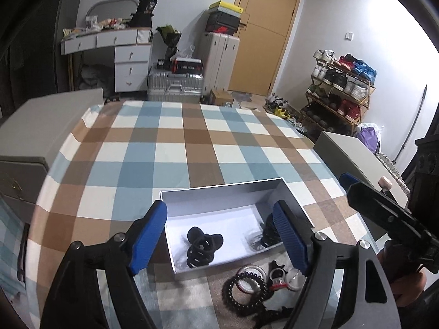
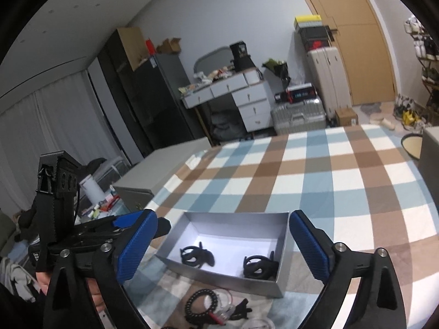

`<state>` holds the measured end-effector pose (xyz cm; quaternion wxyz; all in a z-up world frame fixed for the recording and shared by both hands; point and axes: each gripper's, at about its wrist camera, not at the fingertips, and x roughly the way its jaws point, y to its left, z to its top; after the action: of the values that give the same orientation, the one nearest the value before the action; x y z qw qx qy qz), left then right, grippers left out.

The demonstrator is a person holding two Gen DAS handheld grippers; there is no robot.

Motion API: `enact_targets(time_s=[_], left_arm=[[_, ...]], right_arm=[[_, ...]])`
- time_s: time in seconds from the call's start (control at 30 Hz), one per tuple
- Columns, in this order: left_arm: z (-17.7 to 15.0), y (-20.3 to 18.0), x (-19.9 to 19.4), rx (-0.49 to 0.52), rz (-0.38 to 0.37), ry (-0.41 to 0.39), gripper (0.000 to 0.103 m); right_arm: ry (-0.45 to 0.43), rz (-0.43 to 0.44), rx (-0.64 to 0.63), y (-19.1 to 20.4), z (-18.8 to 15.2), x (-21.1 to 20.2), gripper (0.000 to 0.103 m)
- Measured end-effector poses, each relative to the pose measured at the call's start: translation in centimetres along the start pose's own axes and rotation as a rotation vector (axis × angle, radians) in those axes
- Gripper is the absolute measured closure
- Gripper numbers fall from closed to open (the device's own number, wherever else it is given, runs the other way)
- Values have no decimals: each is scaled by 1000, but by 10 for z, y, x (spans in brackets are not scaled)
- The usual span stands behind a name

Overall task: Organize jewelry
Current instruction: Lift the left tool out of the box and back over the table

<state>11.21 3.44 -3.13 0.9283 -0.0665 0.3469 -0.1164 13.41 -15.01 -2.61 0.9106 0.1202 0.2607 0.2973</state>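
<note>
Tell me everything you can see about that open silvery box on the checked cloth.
The box is a shallow, lidless rectangle, seemingly card, silver-grey outside and white inside. It sits flat on the checked tablecloth. Inside lie two black pieces, apart from each other. More jewelry, including a black bead bracelet, lies on the cloth by its near edge. Neither gripper touches it.

Left wrist view: close above the near edge of the checked table, facing far toward the door. Right wrist view: equally close, turned left toward the dresser. Shared: the open box.
</note>
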Motion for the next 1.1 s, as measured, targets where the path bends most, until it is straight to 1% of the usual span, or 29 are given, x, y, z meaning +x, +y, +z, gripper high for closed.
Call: enact_targets(time_s=[0.07,0.17,0.33,0.43,0.47,0.5,0.53,0.63,0.73,0.77,0.8,0.87,0.93,1.0,1.1], left_arm=[[-1,-3,-6,6,15,-13,26],[-3,-7,-14,21,40,-42,22],[-11,-15,-29,59,78,-85,21],[-17,-18,-37,59,91,-109,20],[-20,-19,-40,57,90,-118,18],[-23,-20,-41,57,91,-122,14],[-25,-21,-43,58,96,-128,13],[-34,-23,-48,69,116,-149,12],[-40,-23,-50,71,135,-145,12],[-43,-22,-50,64,151,-143,9],[-45,-21,-51,58,162,-142,2],[-51,-18,-56,39,160,-163,1],[-57,-17,-59,43,164,-168,1],[-63,-17,-58,51,185,-158,1],[-72,-12,-55,40,187,-121,1]], right_arm=[[-31,4,-17,6,0,-11,0],[-66,9,-42,14,-1,-24,0],[-86,-8,-110,31,-8,-39,0],[-115,-47,-155,41,-16,-50,0],[-130,-70,-171,44,-18,-53,0],[-140,-86,-182,46,-20,-55,0],[-145,-95,-192,48,-23,-56,0],[-138,-112,-199,52,-31,-58,0],[-124,-121,-201,51,-38,-59,0],[-118,-126,-197,51,-41,-60,0],[-116,-125,-195,51,-45,-61,0],[-105,-131,-199,51,-53,-64,0],[-95,-148,-205,51,-59,-65,0],[-77,-157,-205,50,-66,-67,0],[-57,-163,-198,49,-75,-70,0]])
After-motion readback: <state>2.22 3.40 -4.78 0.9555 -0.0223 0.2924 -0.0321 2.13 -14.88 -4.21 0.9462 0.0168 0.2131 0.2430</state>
